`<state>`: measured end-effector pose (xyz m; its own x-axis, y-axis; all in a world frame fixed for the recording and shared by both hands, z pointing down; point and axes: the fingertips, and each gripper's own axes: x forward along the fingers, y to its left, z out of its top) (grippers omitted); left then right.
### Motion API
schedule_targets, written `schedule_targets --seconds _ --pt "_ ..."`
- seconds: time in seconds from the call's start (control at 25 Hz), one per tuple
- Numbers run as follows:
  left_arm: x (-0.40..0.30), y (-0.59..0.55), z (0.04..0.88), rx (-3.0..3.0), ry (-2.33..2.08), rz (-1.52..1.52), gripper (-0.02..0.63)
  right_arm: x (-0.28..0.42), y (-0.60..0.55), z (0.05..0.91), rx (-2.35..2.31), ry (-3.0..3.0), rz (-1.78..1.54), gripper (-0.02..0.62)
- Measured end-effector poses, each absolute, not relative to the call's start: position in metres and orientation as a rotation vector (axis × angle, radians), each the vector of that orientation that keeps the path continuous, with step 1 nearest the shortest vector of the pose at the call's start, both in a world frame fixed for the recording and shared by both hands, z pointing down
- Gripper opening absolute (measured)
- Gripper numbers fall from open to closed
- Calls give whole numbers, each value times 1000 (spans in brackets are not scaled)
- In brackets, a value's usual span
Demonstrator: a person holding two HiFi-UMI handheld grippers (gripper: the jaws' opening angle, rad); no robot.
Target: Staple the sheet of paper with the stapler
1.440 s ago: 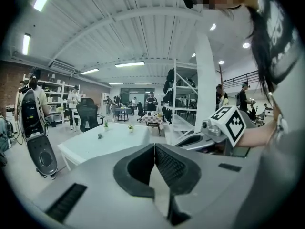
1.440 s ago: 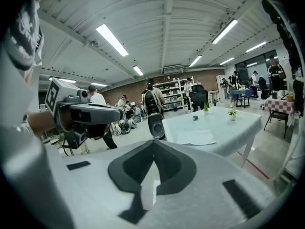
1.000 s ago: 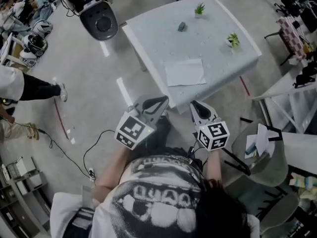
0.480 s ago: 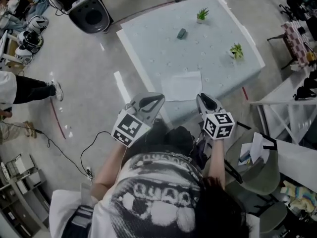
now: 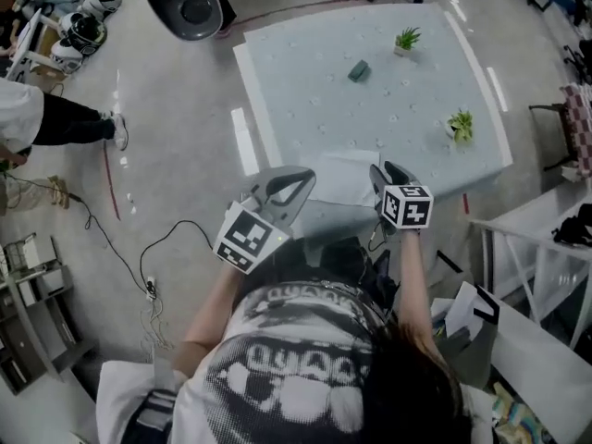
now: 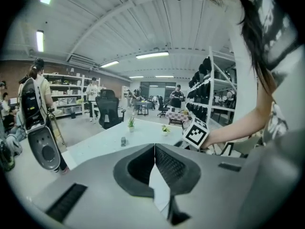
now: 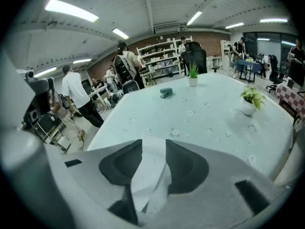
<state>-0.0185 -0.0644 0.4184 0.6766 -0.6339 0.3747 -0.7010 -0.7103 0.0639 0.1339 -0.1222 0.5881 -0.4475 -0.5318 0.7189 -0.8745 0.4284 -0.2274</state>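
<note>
Head view: the thin white sheet of paper point(image 5: 344, 169) lies flat at the near edge of the pale blue-grey tabletop point(image 5: 305, 91). The small dark green stapler point(image 5: 359, 70) sits well apart from it, over toward the far side. The left hand-held gripper point(image 5: 298, 181) and right hand-held gripper point(image 5: 382, 172) hover on either side of the sheet.

Left gripper view: the left hand-held gripper point(image 6: 154, 147) has its tips pressed together with nothing caught in them. The stapler point(image 6: 123, 141) is way off in the distance.

Right gripper view: the right hand-held gripper point(image 7: 154, 144) is opening up wide. The sheet point(image 7: 151, 171) shows in the gap, but the pads aren't on it.

That paper looks light and floppy and will probably skate on the smooth top, so pinching an overhanging edge or corner seems best. The stapler looks rigid, so it should be fine to grab across the body.
</note>
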Motion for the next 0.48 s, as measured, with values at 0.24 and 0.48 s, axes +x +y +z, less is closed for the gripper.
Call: schedule_targets --seconds 0.24,0.48 --pt "-11 -76 417 2530 -1299 471 3 137 -133 633 1020 -2049 821 176" --pt "-11 -76 424 2418 -1442 501 5 132 -130 637 899 -2073 701 166"
